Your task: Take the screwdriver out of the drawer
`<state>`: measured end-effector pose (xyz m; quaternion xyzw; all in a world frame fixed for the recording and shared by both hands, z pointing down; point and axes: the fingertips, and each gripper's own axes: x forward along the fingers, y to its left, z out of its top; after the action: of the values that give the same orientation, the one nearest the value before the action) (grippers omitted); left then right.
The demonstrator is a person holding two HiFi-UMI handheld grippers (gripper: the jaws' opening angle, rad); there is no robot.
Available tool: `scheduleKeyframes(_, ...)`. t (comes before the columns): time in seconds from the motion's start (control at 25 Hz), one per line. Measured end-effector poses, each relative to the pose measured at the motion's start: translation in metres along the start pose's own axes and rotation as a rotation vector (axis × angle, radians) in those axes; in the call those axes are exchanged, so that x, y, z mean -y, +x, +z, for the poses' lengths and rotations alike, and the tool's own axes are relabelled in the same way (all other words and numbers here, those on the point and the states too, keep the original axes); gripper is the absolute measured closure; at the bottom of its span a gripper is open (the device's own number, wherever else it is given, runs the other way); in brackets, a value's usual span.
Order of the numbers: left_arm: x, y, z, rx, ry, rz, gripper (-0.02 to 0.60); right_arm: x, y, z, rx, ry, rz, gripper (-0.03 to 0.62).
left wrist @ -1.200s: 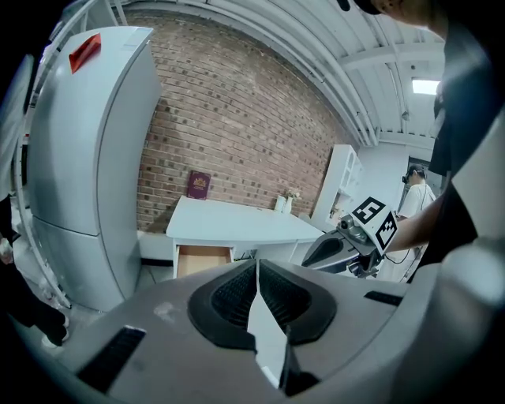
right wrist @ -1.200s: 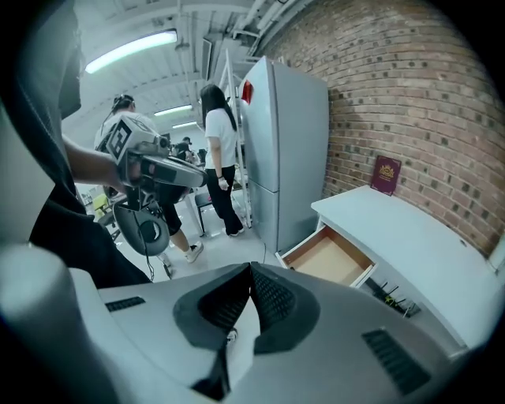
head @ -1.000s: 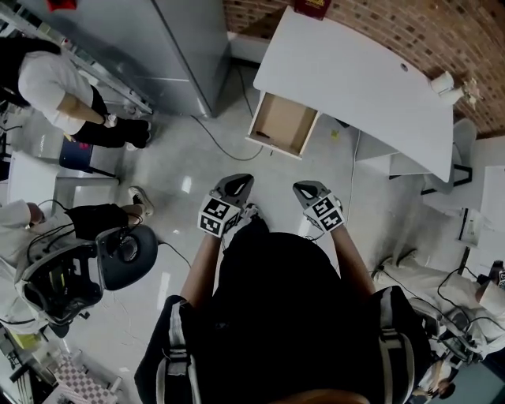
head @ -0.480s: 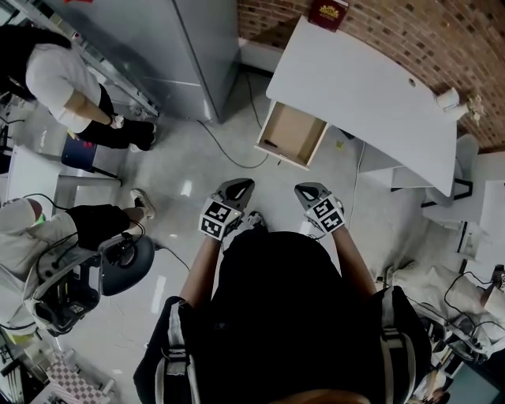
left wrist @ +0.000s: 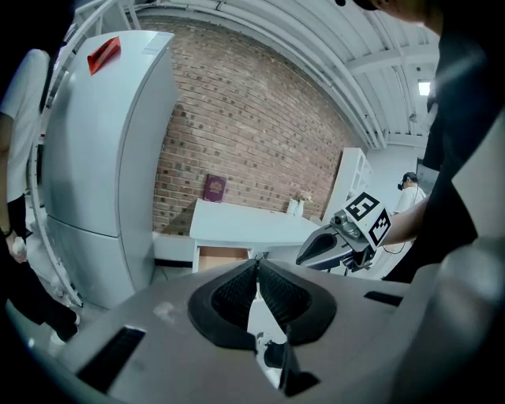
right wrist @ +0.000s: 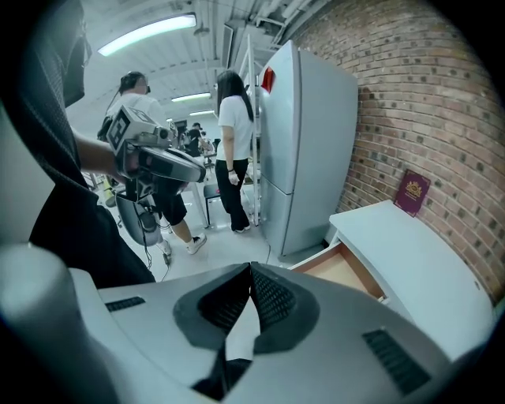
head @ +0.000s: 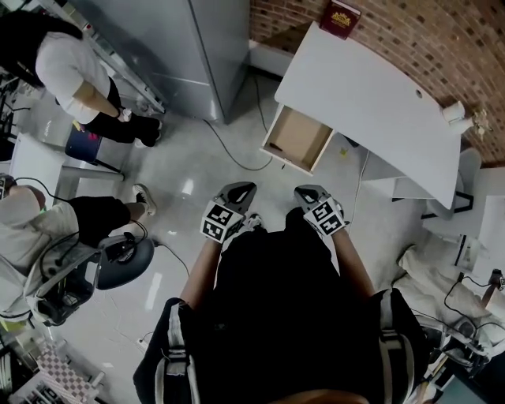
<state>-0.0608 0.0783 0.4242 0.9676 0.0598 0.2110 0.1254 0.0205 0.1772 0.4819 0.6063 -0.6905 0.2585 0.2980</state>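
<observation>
The wooden drawer [head: 300, 139] stands pulled out from the white desk [head: 371, 95], open towards me. A small dark thing [head: 274, 147] lies at its near left corner, too small to tell what it is. Both grippers are held close to my body, well short of the drawer. My left gripper [head: 242, 188] is shut with nothing in it, its tips [left wrist: 256, 263] meeting. My right gripper [head: 304, 191] is shut and empty too, pointing towards the drawer [right wrist: 345, 269].
A grey fridge [head: 189, 47] stands left of the desk, with a cable [head: 237, 154] on the floor before it. A dark red book [head: 341, 17] lies on the desk's far end. People [head: 71, 71] and an office chair [head: 118, 256] are at the left.
The desk and drawer have shifted a little lower and to the right in the head view. Both grippers stay shut, held in the same place before my body.
</observation>
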Motion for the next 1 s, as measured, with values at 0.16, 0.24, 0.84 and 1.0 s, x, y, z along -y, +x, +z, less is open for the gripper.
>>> scheduleKeyframes(0.16, -0.007, -0.001, 0.0, -0.007, -0.021, 0.036, 0.56, 0.006, 0.007, 0.005, -0.004, -0.017, 0.03, 0.537)
scheduleKeyframes(0.24, -0.01, 0.002, 0.002, -0.009, -0.028, 0.051, 0.56, 0.013, 0.01, 0.007, -0.001, -0.025, 0.045, 0.537)
scheduleKeyframes(0.84, -0.025, 0.045, 0.032, 0.021, -0.108, 0.189, 0.56, 0.084, 0.032, 0.024, -0.015, -0.115, 0.173, 0.537)
scheduleKeyframes(1.0, -0.029, 0.059, 0.036, 0.013, -0.138, 0.224, 0.56, 0.109, 0.043, 0.025, -0.025, -0.134, 0.21, 0.537)
